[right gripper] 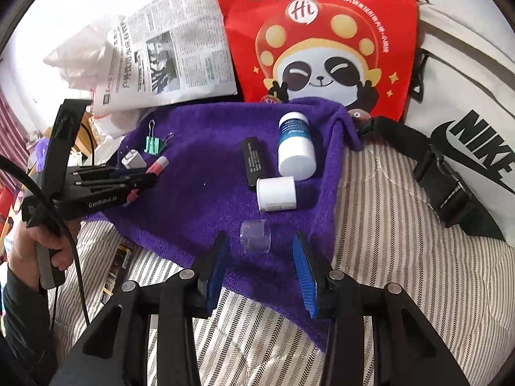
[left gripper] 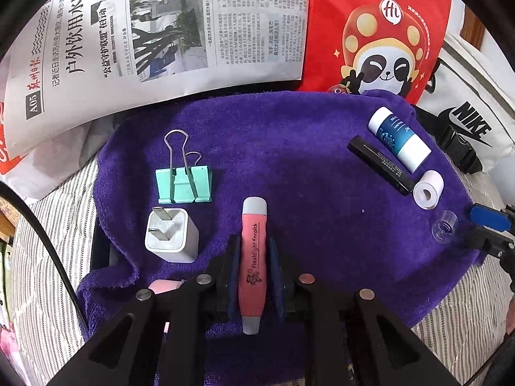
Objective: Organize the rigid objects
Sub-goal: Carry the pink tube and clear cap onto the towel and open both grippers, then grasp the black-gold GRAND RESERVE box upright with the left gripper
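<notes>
On a purple towel [left gripper: 289, 148] spread over striped bedding [right gripper: 386, 225] lie seven small rigid things, one of each kind. At the left side, seen from the left wrist view, are a mint-green binder clip [left gripper: 183, 183] and, just nearer, a white plug adapter [left gripper: 172, 234] lying with its two prongs up. Just right of the adapter, a pink flashlight pen [left gripper: 253, 263] with grey ends sits between the blue pads of the left gripper [left gripper: 252, 276], whose jaws are clamped against its sides; the pen points away from the camera. At the far right of the towel, a blue-and-white bottle [right gripper: 295, 144] lies beside a black tube [right gripper: 254, 160], and a small white roll [right gripper: 276, 193] rests touching the near end of the tube. Nearer still, close to the towel's near edge, a clear plastic cap [right gripper: 256, 236] lies alone on the cloth. The right gripper [right gripper: 262, 268] hangs just above and short of this cap with its two blue pads spread apart, gripping nothing; the cap shows in the gap ahead of them, untouched. Beyond the towel lie one folded newspaper [left gripper: 154, 32], one red bag [right gripper: 322, 38] printed with a panda, and one white Nike bag [right gripper: 466, 122] with black straps. A hand [right gripper: 42, 241] holds the left tool's handle at the left edge of the right wrist view.
</notes>
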{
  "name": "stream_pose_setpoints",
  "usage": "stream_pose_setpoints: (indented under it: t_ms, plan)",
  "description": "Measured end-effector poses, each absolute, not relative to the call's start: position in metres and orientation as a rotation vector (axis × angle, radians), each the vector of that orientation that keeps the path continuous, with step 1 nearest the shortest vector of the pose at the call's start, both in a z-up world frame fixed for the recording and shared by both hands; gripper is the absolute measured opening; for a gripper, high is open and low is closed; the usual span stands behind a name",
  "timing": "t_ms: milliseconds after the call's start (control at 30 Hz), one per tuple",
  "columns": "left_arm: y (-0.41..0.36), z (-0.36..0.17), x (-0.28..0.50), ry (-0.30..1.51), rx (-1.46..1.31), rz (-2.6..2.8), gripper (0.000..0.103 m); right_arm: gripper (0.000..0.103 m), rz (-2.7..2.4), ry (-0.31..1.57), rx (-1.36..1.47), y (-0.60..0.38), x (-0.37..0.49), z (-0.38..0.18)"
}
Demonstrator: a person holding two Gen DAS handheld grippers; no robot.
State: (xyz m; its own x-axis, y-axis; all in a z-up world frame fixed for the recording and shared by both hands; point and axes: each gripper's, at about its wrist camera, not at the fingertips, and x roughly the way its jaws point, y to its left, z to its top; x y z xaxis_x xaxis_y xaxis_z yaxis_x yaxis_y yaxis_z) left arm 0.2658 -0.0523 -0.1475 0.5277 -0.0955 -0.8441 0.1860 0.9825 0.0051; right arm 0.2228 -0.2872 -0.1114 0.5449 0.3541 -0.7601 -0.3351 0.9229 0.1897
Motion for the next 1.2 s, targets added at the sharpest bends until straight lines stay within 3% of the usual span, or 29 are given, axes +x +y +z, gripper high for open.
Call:
stream_pose_setpoints:
  t_ms: [133,633,767,1200]
  plan:
    - [-0.058,-0.149,0.262,1.009,0.082,-0.198,0.041,0.041,0.42,0.903,0.031,-0.289,0.222,-0.111]
    - [-0.06,-0.116,0.193,0.968,0.122,-0.169,0.047,0.042,0.433,0.877,0.024,-0.295,0.218,-0.106]
    - [-0.049,-0.121,0.169,0.975,0.079,-0.149,0.047,0.048,0.395,0.848,0.022,-0.303,0.217,-0.101]
    - [-0.073,-0.15,0.148,1.048,0.072,-0.172,0.047,0.048,0.368,0.868,0.079,-0.32,0.225,-0.109]
